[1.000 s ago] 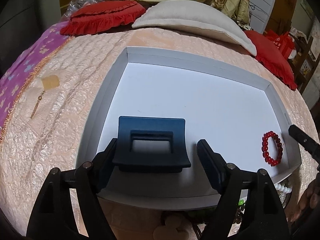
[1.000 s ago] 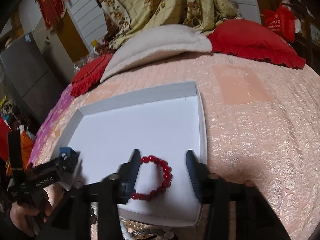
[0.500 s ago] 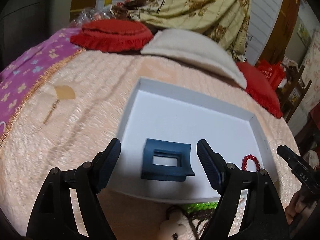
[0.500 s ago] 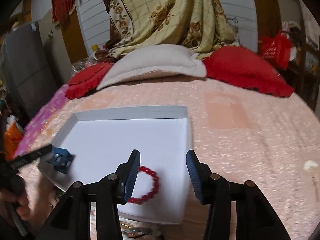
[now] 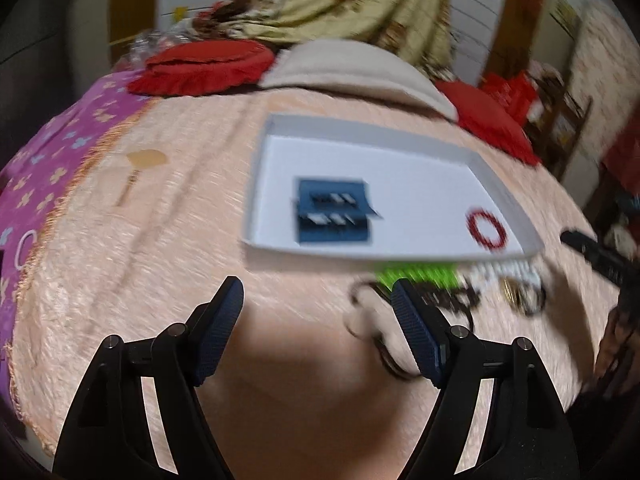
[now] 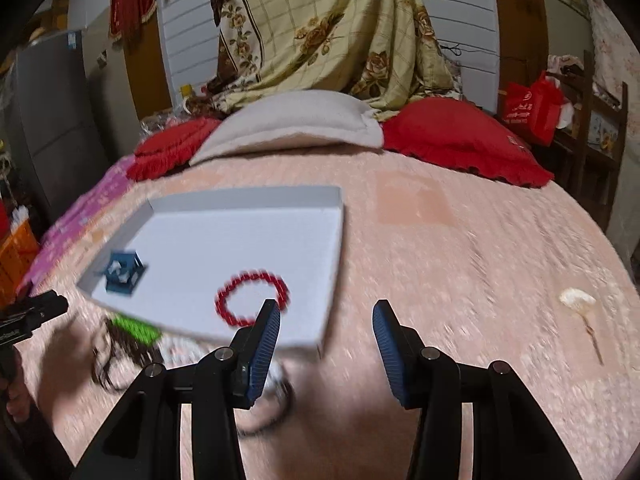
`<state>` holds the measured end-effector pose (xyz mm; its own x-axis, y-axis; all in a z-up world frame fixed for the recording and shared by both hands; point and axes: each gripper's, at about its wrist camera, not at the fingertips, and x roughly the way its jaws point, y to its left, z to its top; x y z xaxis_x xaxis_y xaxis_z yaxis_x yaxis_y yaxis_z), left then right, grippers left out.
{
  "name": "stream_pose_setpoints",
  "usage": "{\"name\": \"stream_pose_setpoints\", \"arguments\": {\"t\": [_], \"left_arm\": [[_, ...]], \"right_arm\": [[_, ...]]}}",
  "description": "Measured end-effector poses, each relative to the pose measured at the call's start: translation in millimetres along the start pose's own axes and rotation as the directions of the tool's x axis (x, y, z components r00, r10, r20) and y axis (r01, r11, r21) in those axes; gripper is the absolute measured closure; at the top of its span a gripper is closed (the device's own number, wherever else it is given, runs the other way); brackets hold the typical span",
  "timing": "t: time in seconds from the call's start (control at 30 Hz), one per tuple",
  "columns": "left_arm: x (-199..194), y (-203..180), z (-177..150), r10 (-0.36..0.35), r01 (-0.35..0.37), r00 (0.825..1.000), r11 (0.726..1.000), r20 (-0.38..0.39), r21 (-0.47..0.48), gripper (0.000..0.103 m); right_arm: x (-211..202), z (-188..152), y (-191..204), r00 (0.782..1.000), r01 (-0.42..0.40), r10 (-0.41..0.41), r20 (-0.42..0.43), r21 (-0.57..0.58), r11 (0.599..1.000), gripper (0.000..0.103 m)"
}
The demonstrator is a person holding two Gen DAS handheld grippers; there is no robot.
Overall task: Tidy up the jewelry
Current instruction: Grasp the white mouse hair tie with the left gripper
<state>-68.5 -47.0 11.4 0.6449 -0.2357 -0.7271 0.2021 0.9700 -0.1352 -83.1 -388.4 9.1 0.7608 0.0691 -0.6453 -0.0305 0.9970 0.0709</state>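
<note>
A white tray lies on the pink bedspread; it also shows in the right wrist view. In it lie a blue hair claw and a red bead bracelet. My left gripper is open and empty, held above the bedspread in front of the tray. My right gripper is open and empty near the tray's front right corner. A blurred pile of jewelry lies in front of the tray: green beads, white beads and dark cords.
A gold hairpin and a white ring lie on the left of the bed. A pale hairpin lies at the right. Red cushions and a beige pillow sit behind the tray.
Both grippers have drawn back from the tray. The left one has let go of the blue hair claw and the right one has left the red bracelet in the tray.
</note>
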Motion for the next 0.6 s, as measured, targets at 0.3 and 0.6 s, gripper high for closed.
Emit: {"name": "stream_pose_setpoints", "arguments": {"t": [0.3, 0.6], "left_arm": [[43.0, -37.8, -7.7, 0.118, -0.1, 0.989, 0.979, -0.092, 0.179, 0.026], [46.5, -24.9, -4.9, 0.059, -0.043, 0.992, 0.99, -0.114, 0.133, 0.051]], "right_arm": [[-5.3, -11.5, -10.2, 1.0, 0.01, -0.009, -0.007, 0.03, 1.0, 0.056], [-4.2, -5.6, -15.4, 1.0, 0.012, -0.012, -0.003, 0.062, 0.998, 0.056]]}}
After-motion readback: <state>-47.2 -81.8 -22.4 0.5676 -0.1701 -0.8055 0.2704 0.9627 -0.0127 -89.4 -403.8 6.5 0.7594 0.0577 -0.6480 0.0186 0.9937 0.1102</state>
